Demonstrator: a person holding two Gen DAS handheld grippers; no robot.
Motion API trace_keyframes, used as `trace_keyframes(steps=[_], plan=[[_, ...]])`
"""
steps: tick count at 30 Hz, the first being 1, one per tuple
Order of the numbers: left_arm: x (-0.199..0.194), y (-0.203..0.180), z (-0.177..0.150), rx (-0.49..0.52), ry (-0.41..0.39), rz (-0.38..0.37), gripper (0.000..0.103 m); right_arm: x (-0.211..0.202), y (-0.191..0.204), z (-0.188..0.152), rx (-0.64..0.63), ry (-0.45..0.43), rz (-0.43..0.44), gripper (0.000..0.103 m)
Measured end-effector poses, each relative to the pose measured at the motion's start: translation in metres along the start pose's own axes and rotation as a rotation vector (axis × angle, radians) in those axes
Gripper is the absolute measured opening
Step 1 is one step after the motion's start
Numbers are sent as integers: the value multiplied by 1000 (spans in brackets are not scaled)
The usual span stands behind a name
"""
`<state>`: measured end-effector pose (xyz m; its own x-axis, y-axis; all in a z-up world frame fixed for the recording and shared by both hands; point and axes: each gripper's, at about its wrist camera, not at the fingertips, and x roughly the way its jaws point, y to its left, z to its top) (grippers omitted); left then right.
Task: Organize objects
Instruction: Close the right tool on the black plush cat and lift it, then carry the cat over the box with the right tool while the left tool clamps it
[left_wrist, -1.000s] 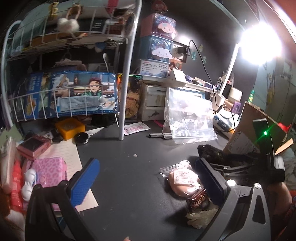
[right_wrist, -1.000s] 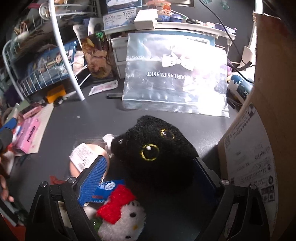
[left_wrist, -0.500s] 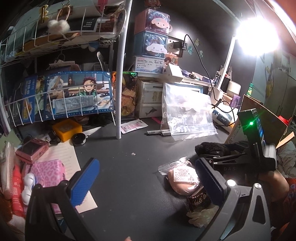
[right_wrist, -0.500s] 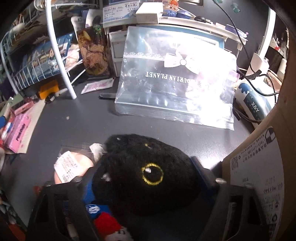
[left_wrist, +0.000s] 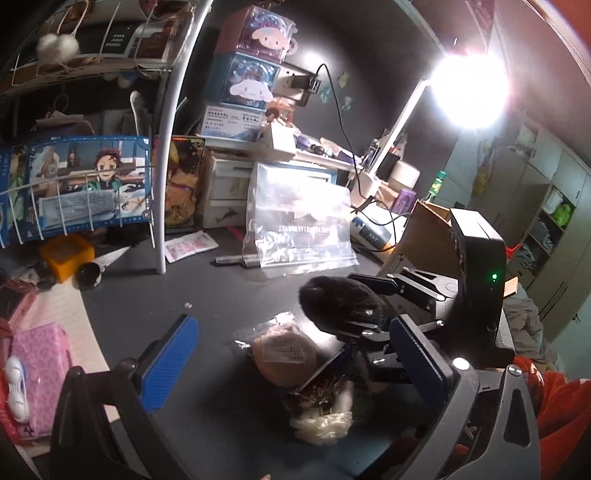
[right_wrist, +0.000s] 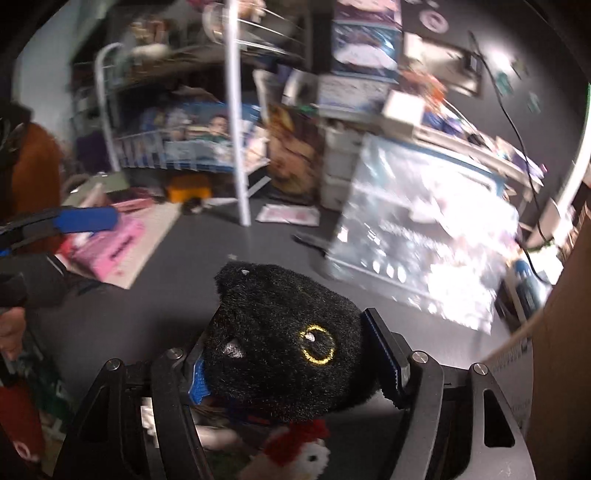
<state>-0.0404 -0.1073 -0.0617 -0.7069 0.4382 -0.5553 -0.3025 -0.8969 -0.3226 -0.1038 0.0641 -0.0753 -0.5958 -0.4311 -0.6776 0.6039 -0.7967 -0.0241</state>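
A black cat plush (right_wrist: 280, 343) with a yellow-ringed eye sits between the blue pads of my right gripper (right_wrist: 291, 369). The jaws are closing on it and both pads press into its fur. From the left wrist the same plush (left_wrist: 340, 302) hangs above the dark desk, held by the right gripper (left_wrist: 369, 308). My left gripper (left_wrist: 295, 358) stands open; between its fingers, down on the desk, lies a wrapped round bun (left_wrist: 284, 354). A red-and-white plush (right_wrist: 295, 454) lies under the right gripper.
A clear zip bag (left_wrist: 299, 225) leans against white drawers at the back. A cardboard box (left_wrist: 424, 236) stands at the right. The white wire rack's pole (left_wrist: 168, 166) rises at the left, with a pink pack (left_wrist: 37, 365) near it. A bright lamp (left_wrist: 469, 88) glares.
The right gripper's jaws have closed in on the black plush and lifted it off the desk while rolling. The left gripper has tilted upward a little and stayed open.
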Motion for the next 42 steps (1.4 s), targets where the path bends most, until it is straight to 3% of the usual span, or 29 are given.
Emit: trace_keyframes(steps=[4, 7, 11, 20, 22, 24, 29, 38, 42], plan=[[-2, -7, -7, 7, -13, 53, 102, 29, 4, -1, -90, 32, -75, 68], [-4, -6, -14, -20, -10, 45, 102, 42, -6, -3, -61, 74, -51, 71], [-4, -3, -14, -18, -12, 51, 102, 49, -21, -8, -5, 113, -72, 93], [3, 3, -8, -6, -3, 40, 102, 68, -57, -19, 192, 223, 65, 96], [4, 4, -7, -6, 1, 40, 102, 66, -57, -18, 192, 210, 57, 96], [4, 5, -7, -5, 3, 41, 102, 62, -55, -18, 177, 189, 50, 87], [5, 3, -3, 3, 23, 29, 102, 45, -40, -10, 90, 130, 16, 83], [-11, -45, 29, 89, 49, -83, 101, -55, 11, 22, -65, -75, 182, 83], [-14, -82, 49, 141, 55, -124, 87, -95, 12, 30, -109, -125, 195, 83]])
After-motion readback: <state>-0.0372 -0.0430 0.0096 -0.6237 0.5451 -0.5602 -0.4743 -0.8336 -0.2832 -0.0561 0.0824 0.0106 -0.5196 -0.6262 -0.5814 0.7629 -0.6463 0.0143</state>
